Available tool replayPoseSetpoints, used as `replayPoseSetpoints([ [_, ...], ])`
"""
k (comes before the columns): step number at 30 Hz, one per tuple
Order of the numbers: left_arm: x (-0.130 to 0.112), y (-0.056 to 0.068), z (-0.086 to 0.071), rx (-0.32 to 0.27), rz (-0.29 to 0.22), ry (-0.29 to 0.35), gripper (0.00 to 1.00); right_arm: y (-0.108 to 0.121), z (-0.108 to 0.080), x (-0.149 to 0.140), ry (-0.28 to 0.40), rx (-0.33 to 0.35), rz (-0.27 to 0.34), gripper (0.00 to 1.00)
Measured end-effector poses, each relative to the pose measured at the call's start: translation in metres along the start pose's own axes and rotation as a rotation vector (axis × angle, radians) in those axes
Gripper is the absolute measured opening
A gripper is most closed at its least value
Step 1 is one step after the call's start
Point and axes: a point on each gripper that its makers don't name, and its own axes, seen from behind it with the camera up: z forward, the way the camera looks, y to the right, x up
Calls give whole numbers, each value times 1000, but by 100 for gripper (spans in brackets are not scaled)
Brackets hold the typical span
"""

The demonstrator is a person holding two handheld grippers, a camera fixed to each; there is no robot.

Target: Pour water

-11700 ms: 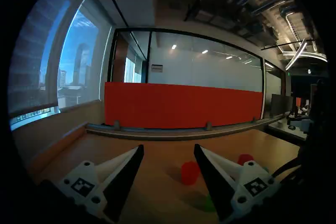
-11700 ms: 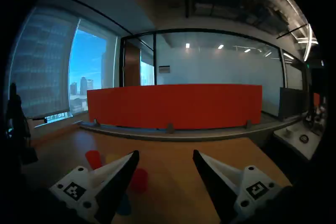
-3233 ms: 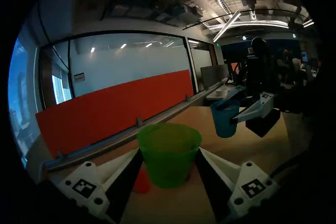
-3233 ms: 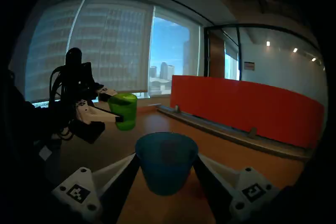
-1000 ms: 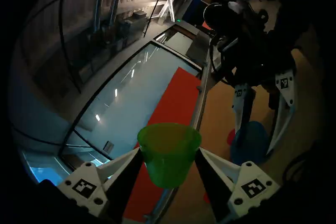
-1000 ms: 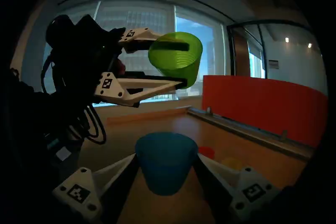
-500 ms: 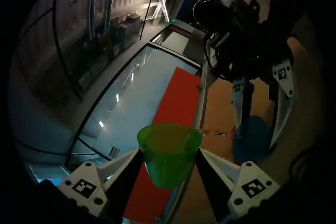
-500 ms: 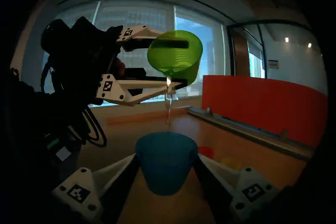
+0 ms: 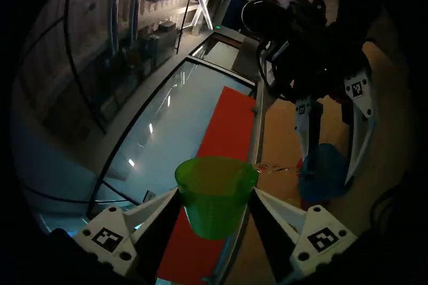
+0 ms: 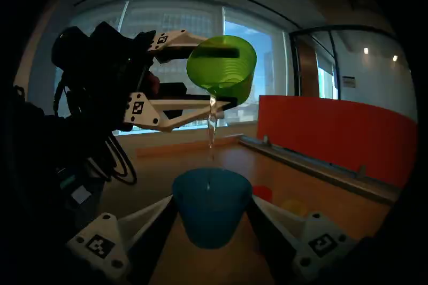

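My left gripper [image 9: 214, 206] is shut on a green cup [image 9: 215, 195], rolled onto its side. In the right gripper view that green cup [image 10: 220, 70] hangs tipped above, mouth toward me, with a thin stream of water [image 10: 211, 124] falling from its rim. The stream drops into the blue cup [image 10: 211, 205], which my right gripper [image 10: 211, 211] is shut on and holds upright. In the left gripper view the blue cup [image 9: 323, 171] sits between the right gripper's fingers [image 9: 307, 130], with water [image 9: 274, 168] crossing toward it.
A wooden table [image 10: 299, 221] lies below, with a red cup [image 10: 262, 193] and a yellowish one [image 10: 291, 206] on it. A red partition [image 10: 342, 135] runs along the table's far side. Large windows [image 10: 160, 76] stand behind the left gripper and the hand holding it.
Within the last second the green cup tipped further and water began running from its rim into the blue cup. The blue cup has stayed still and upright.
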Motion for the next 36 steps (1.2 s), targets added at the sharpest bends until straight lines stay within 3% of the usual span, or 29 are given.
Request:
replayPoseSetpoints([
  [22, -4, -1, 0, 19, 117, -8, 83, 0, 3, 1, -4, 3, -9, 89],
  [36, 2, -10, -1, 39, 171, -3, 82, 0, 3, 3, -2, 1, -14, 89],
])
